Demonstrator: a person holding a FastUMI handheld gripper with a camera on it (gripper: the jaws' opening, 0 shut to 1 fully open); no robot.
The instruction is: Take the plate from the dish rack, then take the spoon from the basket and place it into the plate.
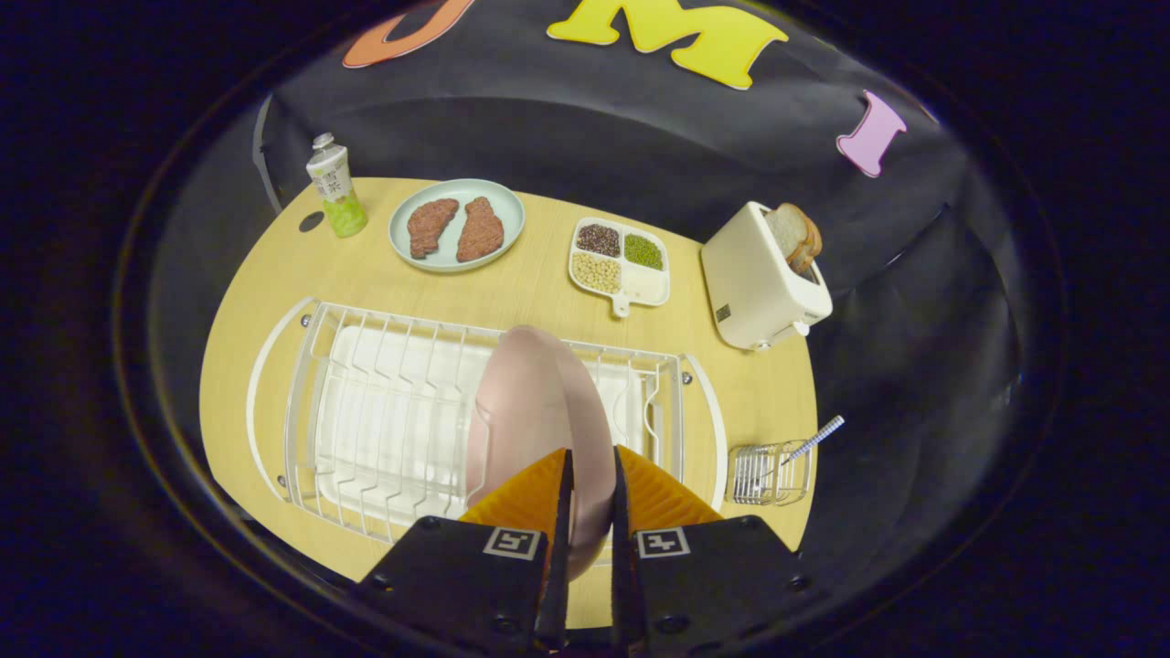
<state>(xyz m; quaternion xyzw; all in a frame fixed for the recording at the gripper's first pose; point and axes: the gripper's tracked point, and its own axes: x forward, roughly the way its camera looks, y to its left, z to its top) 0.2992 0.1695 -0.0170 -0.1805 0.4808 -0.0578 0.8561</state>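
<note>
While jaws clamp it, plate [539, 402] upright, between them

A pale wood-grain surface [731, 384] with a rounded edge stands against the booth's black cloth wall [585, 137]; the cloth hangs in soft folds (creased most toward the right side) and drops away into shadow below the surface's edge; light falls evenly on the wood, leaving the surroundings dark.
</note>
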